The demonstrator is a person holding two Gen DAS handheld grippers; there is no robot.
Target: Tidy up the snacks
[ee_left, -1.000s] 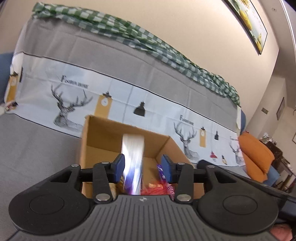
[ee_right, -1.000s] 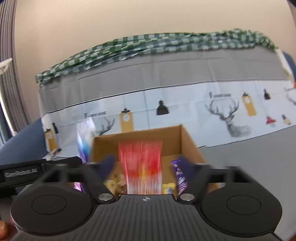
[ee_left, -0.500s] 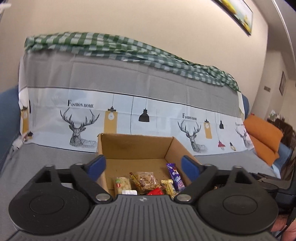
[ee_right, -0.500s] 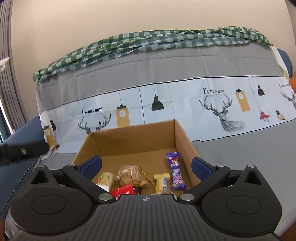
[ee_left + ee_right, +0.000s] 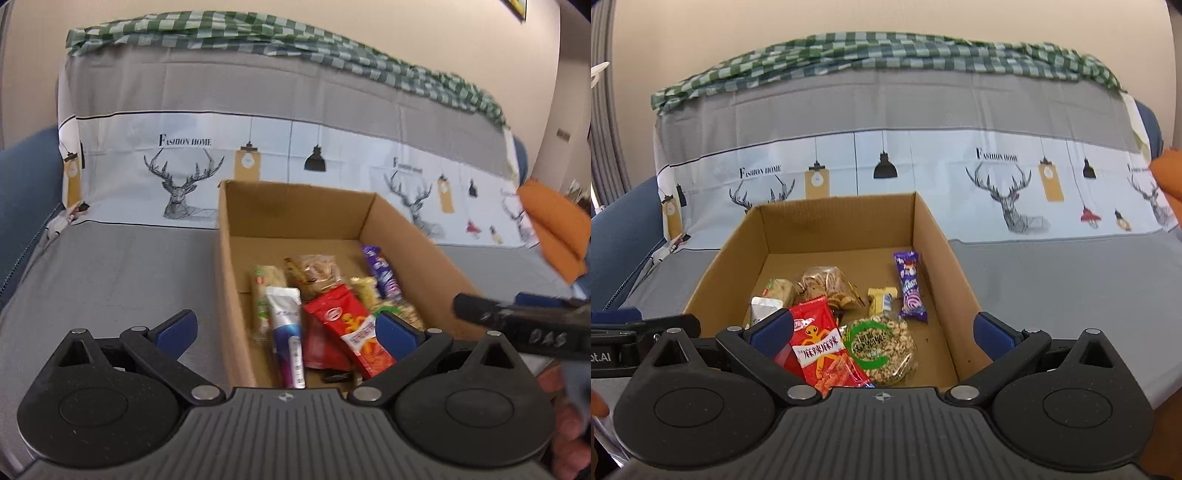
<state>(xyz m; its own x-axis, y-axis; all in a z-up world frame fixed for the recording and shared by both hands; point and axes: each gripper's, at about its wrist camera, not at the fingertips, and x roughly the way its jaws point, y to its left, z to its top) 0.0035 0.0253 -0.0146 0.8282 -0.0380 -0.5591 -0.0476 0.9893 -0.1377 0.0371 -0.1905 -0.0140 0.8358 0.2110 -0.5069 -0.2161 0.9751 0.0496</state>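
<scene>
Both the left hand-held gripper and right hand-held gripper gape wide, empty, above the cardboard box of snacks.

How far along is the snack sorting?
Done: the box on the sofa already holds the red pack, round puffed cake, purple bar, silver-blue tube and other snacks. In hand: nothing; left gripper and right gripper are both open over the box. Left: no loose snacks show outside it, so possibly near finished.
</scene>
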